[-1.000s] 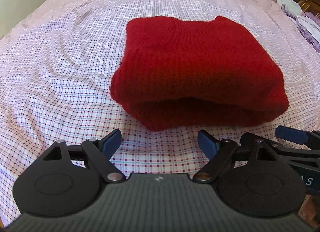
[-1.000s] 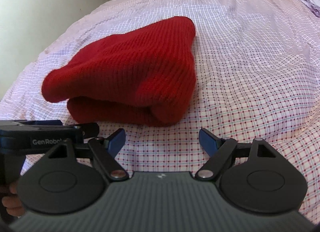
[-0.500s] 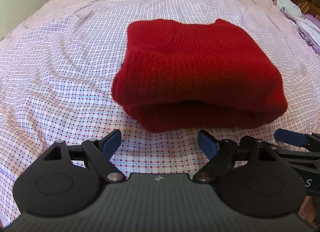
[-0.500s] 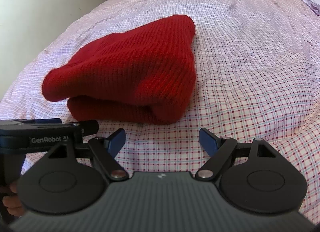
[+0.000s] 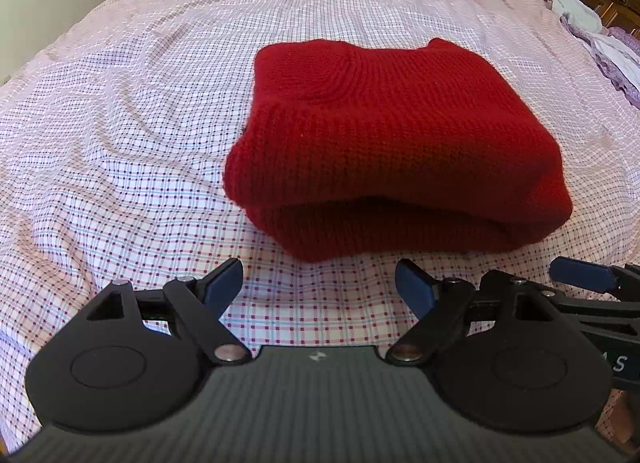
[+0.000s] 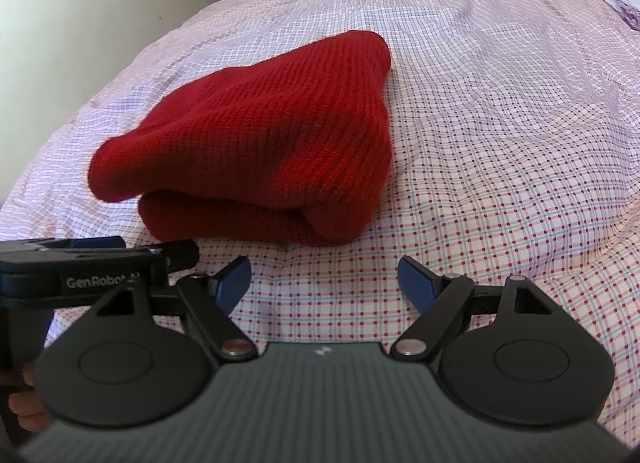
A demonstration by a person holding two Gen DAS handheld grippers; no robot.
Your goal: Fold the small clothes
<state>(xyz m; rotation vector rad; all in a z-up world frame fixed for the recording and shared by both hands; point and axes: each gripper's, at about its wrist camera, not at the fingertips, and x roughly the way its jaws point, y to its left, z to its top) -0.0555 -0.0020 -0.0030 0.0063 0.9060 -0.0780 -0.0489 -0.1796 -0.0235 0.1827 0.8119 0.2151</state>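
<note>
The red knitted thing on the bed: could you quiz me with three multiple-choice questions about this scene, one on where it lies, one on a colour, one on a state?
1. Where does the red sweater lie?
A. On the checked bedsheet, ahead of both grippers
B. On the floor
C. Held up in the air

2. What colour are the pads of each hand-held gripper?
A. Yellow
B. Blue
C. White

3. What state is the sweater in?
A. Spread out flat
B. Folded into a stack of layers
C. Hanging over the bed's edge

Answers: 1 A, it rests on the sheet beyond the fingertips. 2 B, the pads are blue. 3 B, its near edge shows one layer on another.
</note>
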